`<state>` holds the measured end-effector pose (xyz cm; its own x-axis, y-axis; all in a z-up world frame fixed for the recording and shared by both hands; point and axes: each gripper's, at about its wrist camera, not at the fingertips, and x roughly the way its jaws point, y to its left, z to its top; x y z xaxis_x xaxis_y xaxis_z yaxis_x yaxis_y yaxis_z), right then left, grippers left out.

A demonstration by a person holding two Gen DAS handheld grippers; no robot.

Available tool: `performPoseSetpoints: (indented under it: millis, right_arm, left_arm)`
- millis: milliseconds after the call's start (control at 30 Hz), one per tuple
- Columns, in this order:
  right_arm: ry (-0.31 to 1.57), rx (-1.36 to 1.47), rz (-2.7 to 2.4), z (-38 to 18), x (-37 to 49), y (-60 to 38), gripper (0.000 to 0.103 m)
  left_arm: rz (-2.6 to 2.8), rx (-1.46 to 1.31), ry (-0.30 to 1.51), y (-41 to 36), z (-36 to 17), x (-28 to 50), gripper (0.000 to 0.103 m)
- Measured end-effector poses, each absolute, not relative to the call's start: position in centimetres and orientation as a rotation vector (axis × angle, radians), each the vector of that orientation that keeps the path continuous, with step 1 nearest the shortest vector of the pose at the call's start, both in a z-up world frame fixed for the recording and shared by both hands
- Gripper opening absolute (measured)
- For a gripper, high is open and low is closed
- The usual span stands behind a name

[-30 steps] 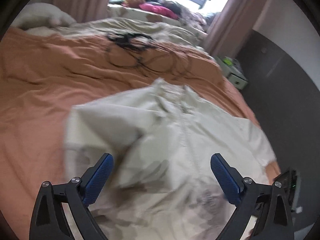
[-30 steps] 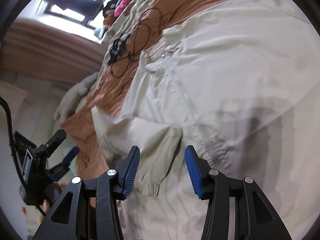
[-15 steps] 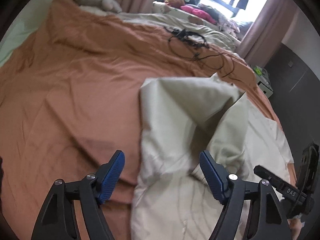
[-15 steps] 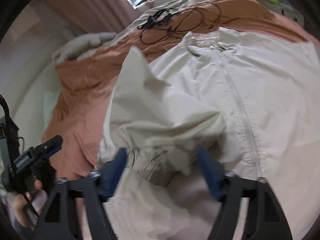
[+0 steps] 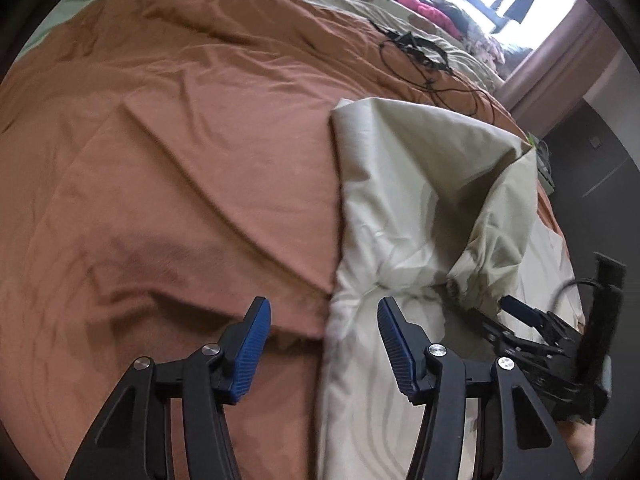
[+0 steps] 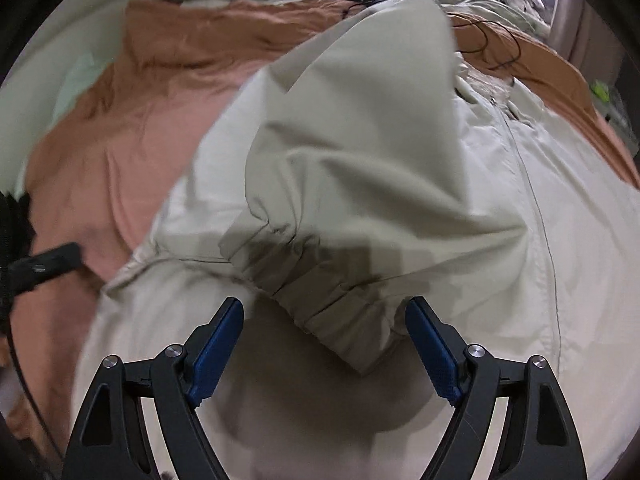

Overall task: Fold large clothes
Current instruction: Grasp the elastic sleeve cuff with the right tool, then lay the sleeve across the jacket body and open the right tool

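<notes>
A cream zip-up jacket lies on an orange bedsheet. Its left sleeve is folded over the body, and the elastic cuff lies just in front of my right gripper, which is open with the cuff between its blue pads, not clamped. My left gripper is open and empty over the jacket's left edge near the hem. The right gripper also shows in the left wrist view, beside the cuff. The zipper runs down the jacket's front.
Black cables lie on the sheet beyond the jacket's collar. Pillows and bright clothes sit at the far end under a window. A dark wall runs along the bed's right side. Bare orange sheet spreads to the left.
My left gripper has swung left to the jacket's left edge and narrowed a little. My right gripper has opened wider and closed in on the sleeve cuff.
</notes>
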<state>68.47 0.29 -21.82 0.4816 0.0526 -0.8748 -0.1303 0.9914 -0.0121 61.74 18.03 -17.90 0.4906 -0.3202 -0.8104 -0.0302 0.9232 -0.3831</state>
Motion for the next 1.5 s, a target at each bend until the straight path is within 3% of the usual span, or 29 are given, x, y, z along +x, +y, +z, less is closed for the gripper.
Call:
performPoseSetpoints:
  millis: [200,300,333,400,467,1033,1500]
  right_arm:
    - [1.061,-0.25,0.007,-23.6,68.5,1.4,0.082]
    - [1.06,-0.155,-0.021,-23.3,68.5,-0.3,0.053]
    - [1.054,-0.146,-0.03,-23.1,68.4,-0.8,0.038]
    - [1.045,-0.153,-0.047,-22.7,68.1,-1.5,0.022]
    - [1.041,-0.111,-0.028,-22.1,67.9,-2.8,0.016]
    - [0.778,0.505,0.206,-11.4,63.3,-13.0,0.013]
    - [0.703,0.802,0.184,-12.9,63.8,-23.7,0.014]
  left_arm:
    - [-0.135,-0.37,1.055,20.2,-17.4,60.0,0.058]
    - [-0.124,-0.4,1.057,21.1,-17.2,59.4,0.058]
    - [-0.12,-0.401,1.059,21.2,-17.0,59.2,0.058]
    - [-0.114,-0.392,1.062,21.3,-16.7,58.8,0.058]
    - [-0.112,-0.382,1.064,21.3,-16.2,58.4,0.058]
    - [-0.131,-0.303,1.069,17.3,-14.2,59.5,0.059]
    - [-0.13,-0.131,1.153,10.4,-18.6,63.4,0.059]
